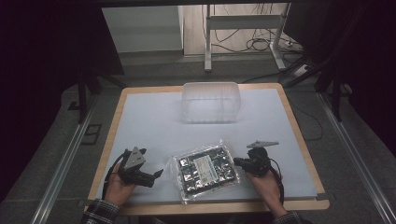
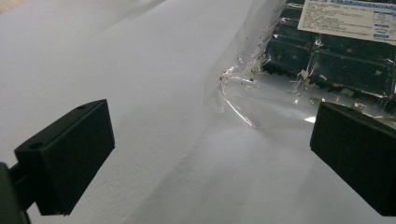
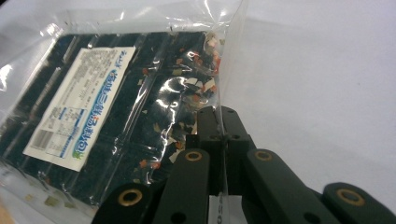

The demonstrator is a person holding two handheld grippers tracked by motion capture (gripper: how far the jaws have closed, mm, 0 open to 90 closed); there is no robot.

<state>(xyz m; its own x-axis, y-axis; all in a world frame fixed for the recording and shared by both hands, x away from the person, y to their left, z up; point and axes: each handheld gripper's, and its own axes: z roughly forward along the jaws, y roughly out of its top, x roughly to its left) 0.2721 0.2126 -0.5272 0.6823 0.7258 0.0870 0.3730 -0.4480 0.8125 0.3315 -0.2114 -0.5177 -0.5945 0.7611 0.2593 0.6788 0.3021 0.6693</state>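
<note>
A clear plastic bag point(image 1: 205, 170) with a dark sectioned tray and a white label inside lies flat at the table's front middle. My right gripper point(image 1: 237, 162) is at the bag's right edge. In the right gripper view its jaws point(image 3: 220, 116) are pressed together on the clear plastic edge of the bag point(image 3: 116, 116). My left gripper point(image 1: 156, 176) rests just left of the bag. In the left gripper view its jaws point(image 2: 210, 158) stand wide apart with only the white table between them, and the bag point(image 2: 336, 56) lies ahead, its loose edge reaching toward one jaw.
A clear plastic container point(image 1: 211, 101) stands upside down at the back middle of the white table point(image 1: 154, 121). The table has a wooden rim. Cables and a desk frame lie on the floor behind it.
</note>
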